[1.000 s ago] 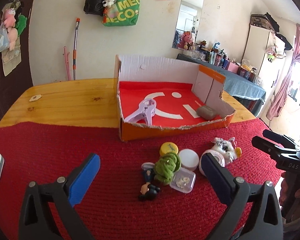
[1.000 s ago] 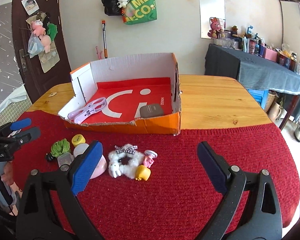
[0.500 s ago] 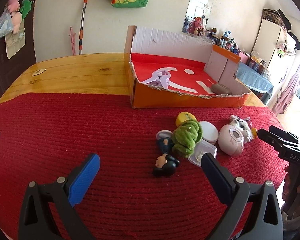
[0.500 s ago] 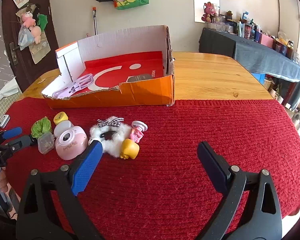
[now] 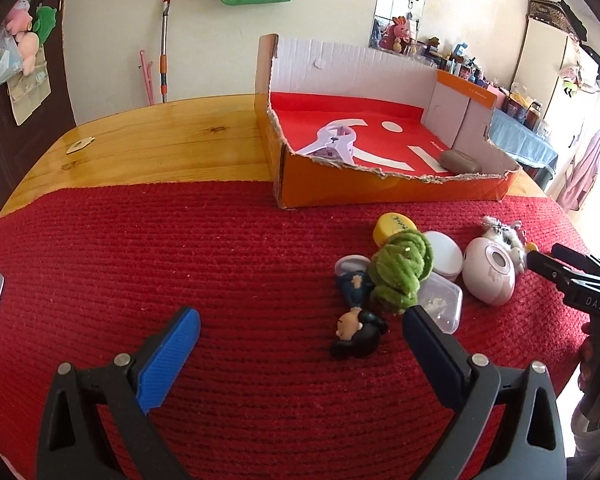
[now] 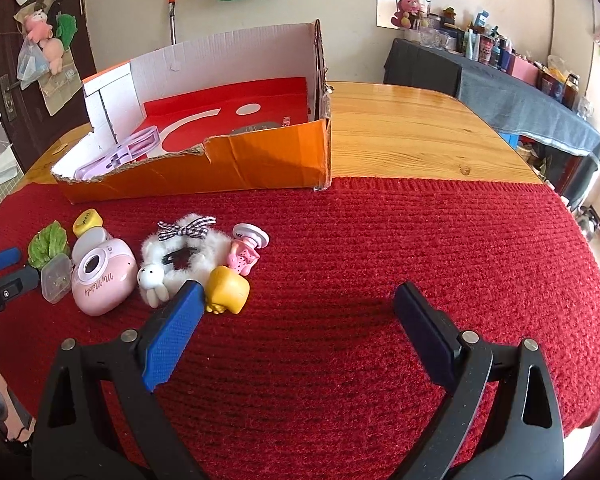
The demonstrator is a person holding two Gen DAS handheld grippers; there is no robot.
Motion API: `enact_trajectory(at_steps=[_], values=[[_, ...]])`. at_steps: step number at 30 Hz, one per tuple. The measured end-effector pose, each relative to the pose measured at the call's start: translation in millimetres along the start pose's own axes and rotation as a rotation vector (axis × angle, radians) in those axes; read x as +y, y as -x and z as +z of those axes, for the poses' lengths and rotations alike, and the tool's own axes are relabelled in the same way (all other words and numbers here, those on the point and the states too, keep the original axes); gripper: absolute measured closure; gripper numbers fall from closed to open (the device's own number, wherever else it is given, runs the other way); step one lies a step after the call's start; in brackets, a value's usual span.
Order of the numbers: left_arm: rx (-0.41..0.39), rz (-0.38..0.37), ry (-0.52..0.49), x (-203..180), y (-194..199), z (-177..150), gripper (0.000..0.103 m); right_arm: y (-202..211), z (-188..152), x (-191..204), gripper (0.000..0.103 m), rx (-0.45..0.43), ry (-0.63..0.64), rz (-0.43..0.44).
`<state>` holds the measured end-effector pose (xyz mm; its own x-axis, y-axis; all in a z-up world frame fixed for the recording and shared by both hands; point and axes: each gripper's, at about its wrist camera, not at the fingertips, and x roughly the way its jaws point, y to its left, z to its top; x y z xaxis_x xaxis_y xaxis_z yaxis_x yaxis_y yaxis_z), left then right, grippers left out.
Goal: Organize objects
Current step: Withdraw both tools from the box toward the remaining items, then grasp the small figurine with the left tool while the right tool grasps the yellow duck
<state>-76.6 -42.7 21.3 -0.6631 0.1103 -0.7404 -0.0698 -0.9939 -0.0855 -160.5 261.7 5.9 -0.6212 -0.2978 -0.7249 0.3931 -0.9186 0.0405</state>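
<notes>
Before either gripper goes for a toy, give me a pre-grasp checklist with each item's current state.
1. Left gripper open, empty: ok.
2. Right gripper open, empty: ok.
3. Cardboard box has bare floor left beside purple clip and brown case: ok.
4. Lying figurine inside left gripper's span: ok.
5. Figurine apart from green yarn toy: not ok, touching.
6. Yellow toy centred for right gripper: not ok, at left finger.

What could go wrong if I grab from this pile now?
The items lie packed together: the green plush rests across the figurine and the clear case, so closing the left gripper may drag neighbours. The right gripper has one finger beside the yellow toy and may nudge it.
</notes>
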Motion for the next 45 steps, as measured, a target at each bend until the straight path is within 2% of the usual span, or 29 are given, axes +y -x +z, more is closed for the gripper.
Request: enact_trajectory(at_steps=[6, 13, 22, 28, 30, 32, 36, 38, 41, 42, 45], values=[[0.006, 0.028, -0.017, 8, -2, 3, 0.0, 2, -2, -14, 0.006, 0.004, -0.006, -0.031], [0.013, 0.005, -0.055, 3, -5, 6, 0.001, 1, 2, -13, 0.006, 0.014, 0.028, 0.009], [0.016, -0.015, -0.102, -6, -11, 11, 0.016, -7, 10, -5, 0.008, 0.052, 0.099, 0.022], [0.001, -0.038, -0.13, -16, -13, 12, 0.035, -10, 13, 1, 0.023, 0.057, 0.136, 0.056], [0.0, -0.052, -0.134, -18, -12, 12, 0.04, -10, 14, 3, 0.031, 0.053, 0.144, 0.066], [-0.002, -0.07, -0.137, -20, -12, 13, 0.05, -12, 15, 5, 0.038, 0.05, 0.146, 0.074], [-0.01, -0.097, -0.142, -24, -13, 14, 0.063, -12, 16, 8, 0.049, 0.038, 0.158, 0.091], [-0.011, -0.119, -0.14, -25, -13, 14, 0.074, -10, 14, 9, 0.054, 0.031, 0.172, 0.096], [-0.024, -0.12, -0.139, -27, -13, 13, 0.081, -9, 12, 12, 0.065, 0.023, 0.195, 0.117], [-0.027, -0.119, -0.138, -27, -13, 12, 0.081, -8, 12, 14, 0.075, 0.017, 0.2, 0.13], [-0.031, -0.128, -0.114, -25, -11, 12, 0.081, -7, 10, 13, 0.083, 0.011, 0.199, 0.148]])
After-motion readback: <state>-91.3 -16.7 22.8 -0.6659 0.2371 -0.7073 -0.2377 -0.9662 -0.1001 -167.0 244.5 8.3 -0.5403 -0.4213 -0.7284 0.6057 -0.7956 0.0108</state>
